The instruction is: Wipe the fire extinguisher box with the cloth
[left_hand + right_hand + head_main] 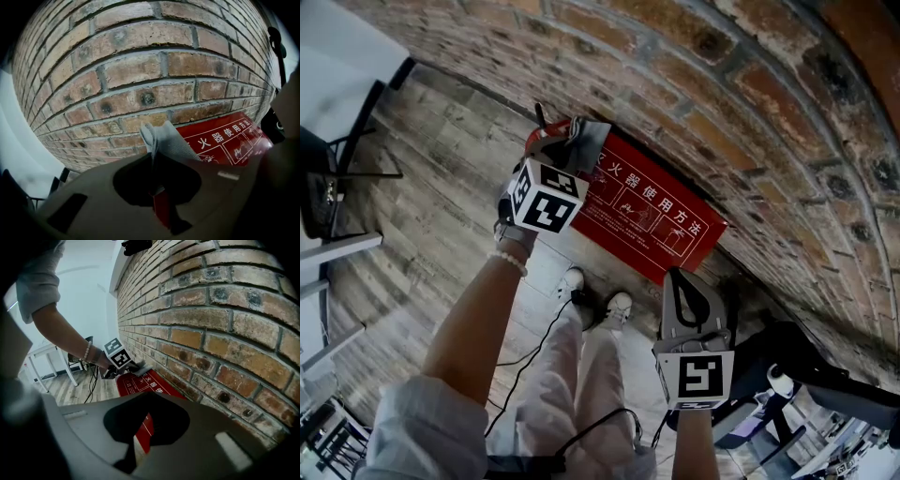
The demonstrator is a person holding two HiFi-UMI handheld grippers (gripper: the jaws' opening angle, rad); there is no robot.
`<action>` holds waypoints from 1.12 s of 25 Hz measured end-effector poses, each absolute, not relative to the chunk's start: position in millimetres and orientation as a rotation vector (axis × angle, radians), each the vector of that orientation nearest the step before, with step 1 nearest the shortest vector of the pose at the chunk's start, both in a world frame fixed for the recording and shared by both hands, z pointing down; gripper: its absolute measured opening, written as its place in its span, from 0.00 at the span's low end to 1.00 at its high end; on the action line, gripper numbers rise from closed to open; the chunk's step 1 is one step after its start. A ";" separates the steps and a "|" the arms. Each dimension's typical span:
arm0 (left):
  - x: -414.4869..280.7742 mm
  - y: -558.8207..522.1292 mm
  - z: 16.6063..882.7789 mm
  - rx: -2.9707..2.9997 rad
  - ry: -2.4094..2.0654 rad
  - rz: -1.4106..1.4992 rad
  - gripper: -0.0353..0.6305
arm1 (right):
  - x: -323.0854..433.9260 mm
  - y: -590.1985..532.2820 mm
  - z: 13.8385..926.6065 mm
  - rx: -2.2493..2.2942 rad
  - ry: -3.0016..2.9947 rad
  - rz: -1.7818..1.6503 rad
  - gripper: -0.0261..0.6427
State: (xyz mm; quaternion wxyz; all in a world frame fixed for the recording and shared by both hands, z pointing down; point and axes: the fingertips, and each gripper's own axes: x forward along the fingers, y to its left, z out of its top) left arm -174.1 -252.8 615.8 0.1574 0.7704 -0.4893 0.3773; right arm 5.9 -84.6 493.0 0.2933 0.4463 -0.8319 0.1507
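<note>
Red rectangular fire extinguisher box [661, 220] sits on the wooden floor [450, 187] against a brick wall [722, 84], with the left gripper's [572, 142] jaws clamped on a grey cloth [168, 138] at its left end and the right gripper's [681, 276] jaws together and empty near its right end.

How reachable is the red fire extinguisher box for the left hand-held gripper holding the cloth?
Probably yes: the left hand-held gripper, shut on the cloth, sits over one end of the fire extinguisher box, nothing between them.
</note>
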 end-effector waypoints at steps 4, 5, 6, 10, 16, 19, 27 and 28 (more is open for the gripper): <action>-179.4 -253.9 615.3 2.185 -1.425 1.039 0.07 | 6.1 -83.1 494.6 1.188 -2.211 0.402 0.05; -178.9 -253.4 615.8 2.183 -1.426 1.037 0.07 | 6.1 -82.0 494.6 1.187 -2.210 0.406 0.05; -178.1 -252.9 616.4 2.183 -1.424 1.033 0.07 | 6.1 -80.9 494.2 1.188 -2.212 0.408 0.05; -181.1 -250.9 607.3 2.172 -1.415 0.969 0.07 | 6.4 -79.0 489.0 1.200 -2.226 0.412 0.05; -167.7 -222.5 573.2 2.260 -1.382 0.927 0.07 | 26.0 -73.4 470.5 1.255 -2.216 0.404 0.05; -150.4 -202.4 551.6 2.338 -1.351 0.943 0.07 | 37.2 -68.7 462.5 1.285 -2.211 0.399 0.05; -55.0 -126.8 523.0 2.451 -1.139 0.861 0.07 | 76.7 -50.4 455.9 1.354 -2.181 0.415 0.05; -41.6 -117.2 522.3 2.457 -1.101 0.847 0.07 | 81.3 -47.3 456.0 1.360 -2.177 0.418 0.05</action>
